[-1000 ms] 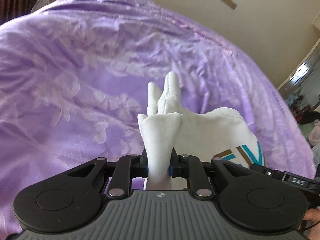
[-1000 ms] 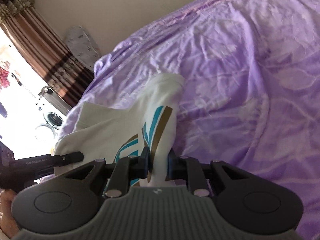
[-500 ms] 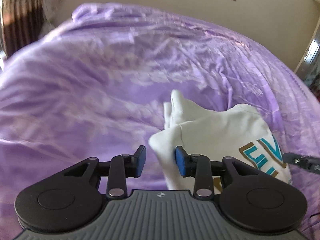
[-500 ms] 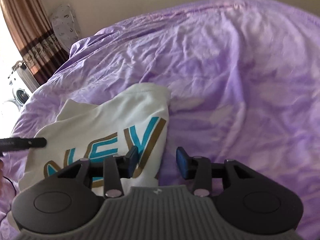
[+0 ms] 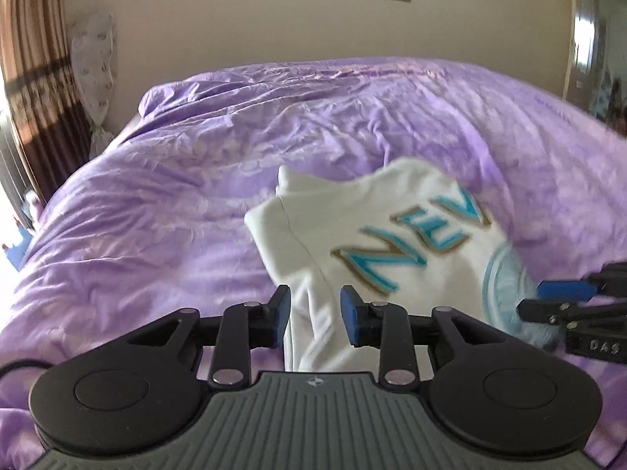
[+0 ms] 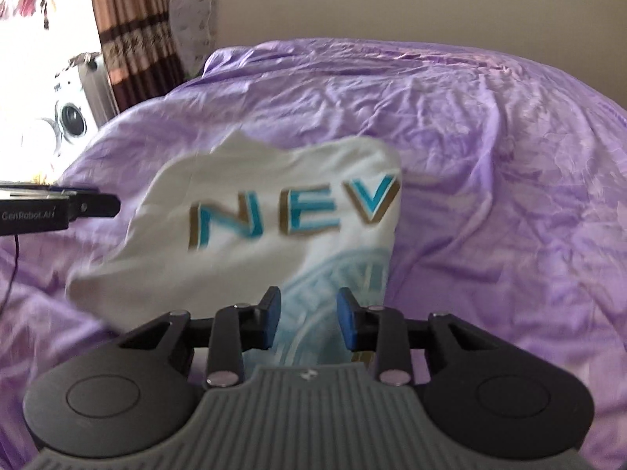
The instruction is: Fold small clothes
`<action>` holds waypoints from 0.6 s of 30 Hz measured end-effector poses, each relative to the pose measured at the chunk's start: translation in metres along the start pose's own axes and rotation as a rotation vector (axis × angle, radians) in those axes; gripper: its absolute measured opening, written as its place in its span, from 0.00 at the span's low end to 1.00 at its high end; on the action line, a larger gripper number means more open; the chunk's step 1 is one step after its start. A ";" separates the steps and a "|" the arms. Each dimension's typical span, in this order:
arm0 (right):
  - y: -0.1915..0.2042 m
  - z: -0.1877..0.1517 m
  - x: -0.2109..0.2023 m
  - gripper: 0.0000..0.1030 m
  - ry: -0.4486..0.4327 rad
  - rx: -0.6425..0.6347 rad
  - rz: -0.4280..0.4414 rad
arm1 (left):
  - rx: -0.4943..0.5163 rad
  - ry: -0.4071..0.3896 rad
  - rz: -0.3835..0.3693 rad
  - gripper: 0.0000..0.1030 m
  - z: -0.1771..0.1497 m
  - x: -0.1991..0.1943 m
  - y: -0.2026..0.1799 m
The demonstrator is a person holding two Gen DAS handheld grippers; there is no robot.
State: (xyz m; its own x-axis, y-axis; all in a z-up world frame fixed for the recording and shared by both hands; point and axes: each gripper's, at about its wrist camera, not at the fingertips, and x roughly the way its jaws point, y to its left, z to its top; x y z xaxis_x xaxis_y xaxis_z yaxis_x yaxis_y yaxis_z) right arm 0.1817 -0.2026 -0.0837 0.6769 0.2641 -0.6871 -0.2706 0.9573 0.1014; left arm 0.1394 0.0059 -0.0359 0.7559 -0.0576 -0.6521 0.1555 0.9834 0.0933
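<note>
Fold just laid: white shirt (image 5: 364,243) lies on purple bed (image 5: 156,215). L gripper (image 5: 315,315) & R gripper (image 6: 305,321) jaws part-open after closing slightly, holding nothing. Next: regrip an edge, fold again.

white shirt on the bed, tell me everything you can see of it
The white shirt is a small garment of soft, cotton-like knit, lying folded and slightly rumpled on the purple bedspread. Large teal letters edged in gold read NEV up to the folded edge, above a pale blue round emblem. A seam runs down one side in the left wrist view. The left gripper and right gripper both stand open above its near edge; neither grips it.
</note>
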 end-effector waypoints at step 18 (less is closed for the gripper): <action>0.004 -0.047 0.029 0.27 0.079 -0.021 -0.036 | 0.019 0.088 0.015 0.31 -0.042 0.035 -0.006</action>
State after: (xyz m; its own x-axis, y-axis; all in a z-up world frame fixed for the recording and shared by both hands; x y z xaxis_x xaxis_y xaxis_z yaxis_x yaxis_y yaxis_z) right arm 0.1681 -0.1970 -0.1365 0.6304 0.2190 -0.7447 -0.2624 0.9630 0.0611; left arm 0.1379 0.0054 -0.0906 0.6994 -0.0267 -0.7142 0.1569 0.9807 0.1170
